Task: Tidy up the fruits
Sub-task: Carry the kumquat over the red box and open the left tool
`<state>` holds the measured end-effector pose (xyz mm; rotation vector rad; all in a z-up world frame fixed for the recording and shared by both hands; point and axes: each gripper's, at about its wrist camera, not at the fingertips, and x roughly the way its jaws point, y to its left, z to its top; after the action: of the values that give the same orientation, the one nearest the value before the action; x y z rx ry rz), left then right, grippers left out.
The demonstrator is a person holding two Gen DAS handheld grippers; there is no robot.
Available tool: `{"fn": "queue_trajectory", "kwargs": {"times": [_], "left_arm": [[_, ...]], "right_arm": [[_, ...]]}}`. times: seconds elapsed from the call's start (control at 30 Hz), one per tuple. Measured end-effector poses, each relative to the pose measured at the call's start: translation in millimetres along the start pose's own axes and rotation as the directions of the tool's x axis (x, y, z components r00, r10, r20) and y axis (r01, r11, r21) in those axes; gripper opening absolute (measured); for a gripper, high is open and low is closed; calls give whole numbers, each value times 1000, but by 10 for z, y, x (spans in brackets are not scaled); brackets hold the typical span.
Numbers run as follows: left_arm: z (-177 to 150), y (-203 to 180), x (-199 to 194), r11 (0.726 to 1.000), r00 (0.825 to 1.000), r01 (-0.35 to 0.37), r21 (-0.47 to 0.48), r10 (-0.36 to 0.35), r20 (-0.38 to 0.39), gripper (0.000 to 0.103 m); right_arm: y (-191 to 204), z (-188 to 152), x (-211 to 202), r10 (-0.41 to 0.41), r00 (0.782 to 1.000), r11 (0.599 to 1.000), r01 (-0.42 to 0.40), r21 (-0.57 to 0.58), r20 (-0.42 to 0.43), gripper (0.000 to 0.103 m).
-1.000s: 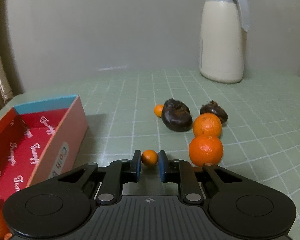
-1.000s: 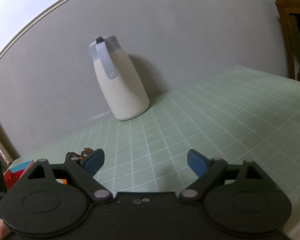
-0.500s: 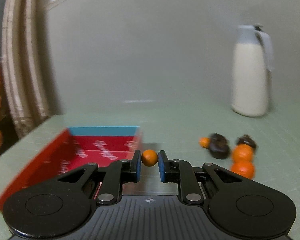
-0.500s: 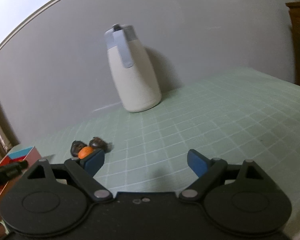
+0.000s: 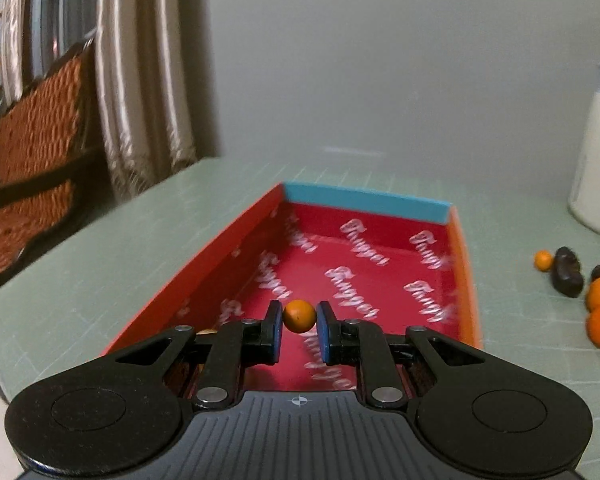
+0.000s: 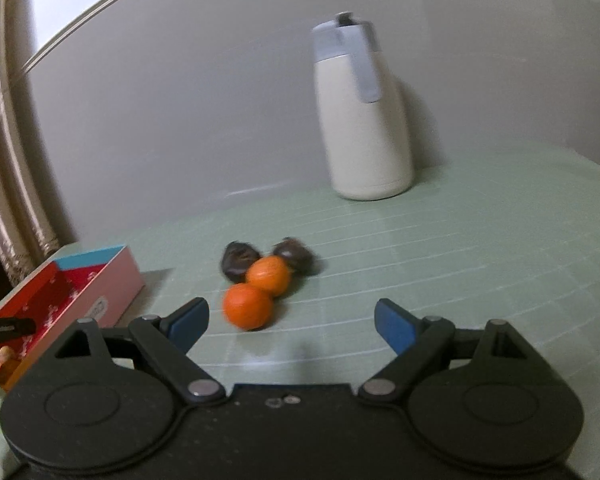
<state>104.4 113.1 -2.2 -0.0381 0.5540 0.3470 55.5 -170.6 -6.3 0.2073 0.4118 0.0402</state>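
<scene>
The left gripper [image 5: 299, 328], pinching a kumquat [image 5: 299, 315], hangs over the red box [image 5: 465, 276], whose long axis runs toward twelve o'clock; the right gripper [image 6: 291, 322] gapes empty.

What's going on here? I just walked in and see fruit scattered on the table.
A person is sorting fruit with a handheld tool in each hand. The left tool is shut on a small orange fruit, holding it over the open red box. The right tool is open and empty, facing two oranges and two dark fruits that lie on the green table.
</scene>
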Motion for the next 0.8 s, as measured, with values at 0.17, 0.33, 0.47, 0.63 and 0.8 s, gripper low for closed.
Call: {"fn": "queue_trajectory", "kwargs": {"times": [0.17, 0.33, 0.47, 0.63, 0.8], "left_arm": [[-63, 97, 31, 999, 999, -27, -20, 26, -21, 18], [-80, 141, 54, 998, 998, -48, -28, 47, -44, 18], [-84, 171, 29, 999, 998, -43, -25, 42, -40, 37], [-93, 197, -162, 998, 997, -60, -28, 61, 37, 85], [-90, 240, -242, 998, 997, -55, -23, 56, 56, 85]], "right_arm": [[185, -31, 101, 27, 1000, 999, -27, -30, -11, 90], [275, -48, 162, 44, 999, 998, -45, -41, -19, 90], [307, -59, 198, 45, 999, 998, -46, -43, -24, 90], [313, -58, 220, 42, 999, 998, -43, -40, -26, 90], [297, -62, 211, 37, 999, 999, -38, -35, -24, 90]]}}
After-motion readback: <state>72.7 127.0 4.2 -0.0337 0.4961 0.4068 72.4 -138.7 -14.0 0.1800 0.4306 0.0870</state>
